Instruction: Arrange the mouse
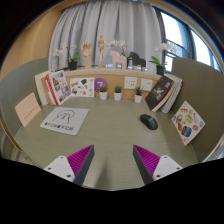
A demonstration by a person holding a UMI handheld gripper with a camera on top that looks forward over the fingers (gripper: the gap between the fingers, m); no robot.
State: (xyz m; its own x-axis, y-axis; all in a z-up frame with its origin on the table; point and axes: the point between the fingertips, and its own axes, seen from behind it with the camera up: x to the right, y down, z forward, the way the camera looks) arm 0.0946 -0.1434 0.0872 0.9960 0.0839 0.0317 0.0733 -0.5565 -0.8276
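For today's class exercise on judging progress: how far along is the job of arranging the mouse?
Nothing looks done yet. The mouse lies on the table, well beyond the fingers and to their right. The gripper is open and empty. Left: reach the mouse, grasp it, and set it in place.

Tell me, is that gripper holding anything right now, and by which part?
Nothing is held. The gripper is open, with only bare table between its fingers. The mouse lies untouched on the table, beyond the fingers.
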